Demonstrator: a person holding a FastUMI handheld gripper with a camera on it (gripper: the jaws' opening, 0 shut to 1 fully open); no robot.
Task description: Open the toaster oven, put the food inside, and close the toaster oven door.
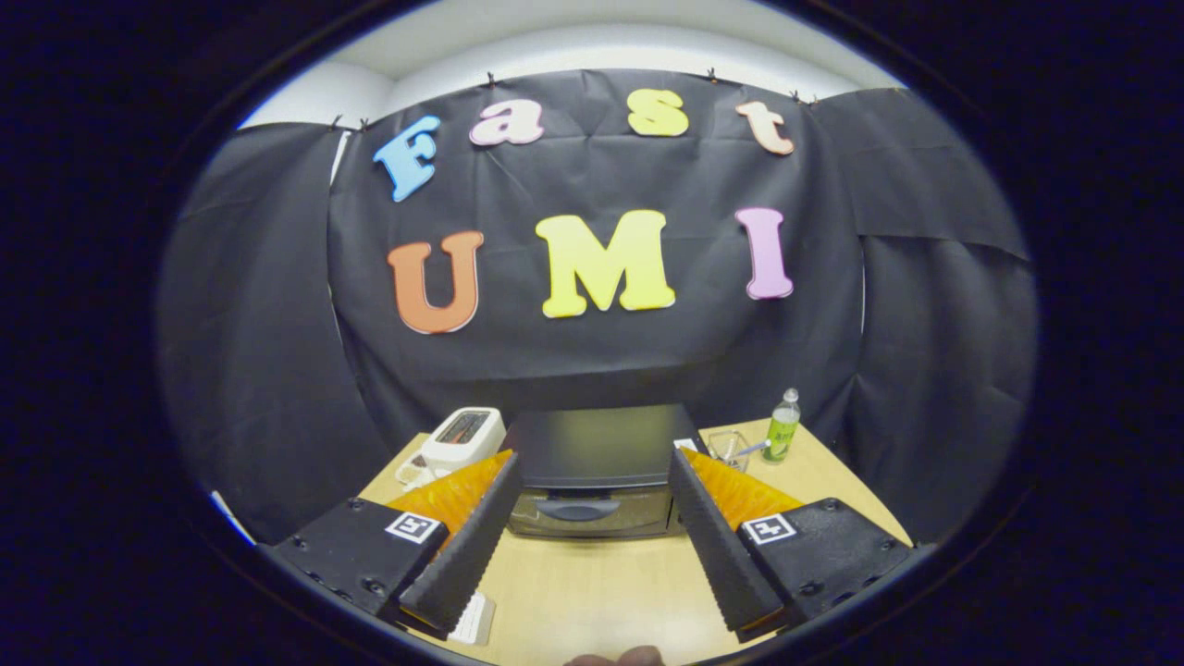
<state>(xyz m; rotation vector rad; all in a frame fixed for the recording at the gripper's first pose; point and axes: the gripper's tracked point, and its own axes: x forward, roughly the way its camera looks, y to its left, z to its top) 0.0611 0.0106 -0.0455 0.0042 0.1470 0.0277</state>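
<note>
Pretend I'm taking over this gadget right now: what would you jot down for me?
Gripper: open, holding nothing, fingers spread wide above the table.
Oven: straight ahead between the fingers, door shut, handle facing you.
Toaster beside the oven on one side, bottle and glass on the other.
Food: I can't tell where it is.
Done: nothing yet.
Left: open the door, put the food in, close it.

1. Toaster oven (592,462): black top, silver door.
2. Fingers (467,541): black ribbed pads, orange backs.
3. Worktop (601,592): pale wood grain.
4. Toaster (461,437): white.
5. Bottle (783,427): green, clear cap.
</note>
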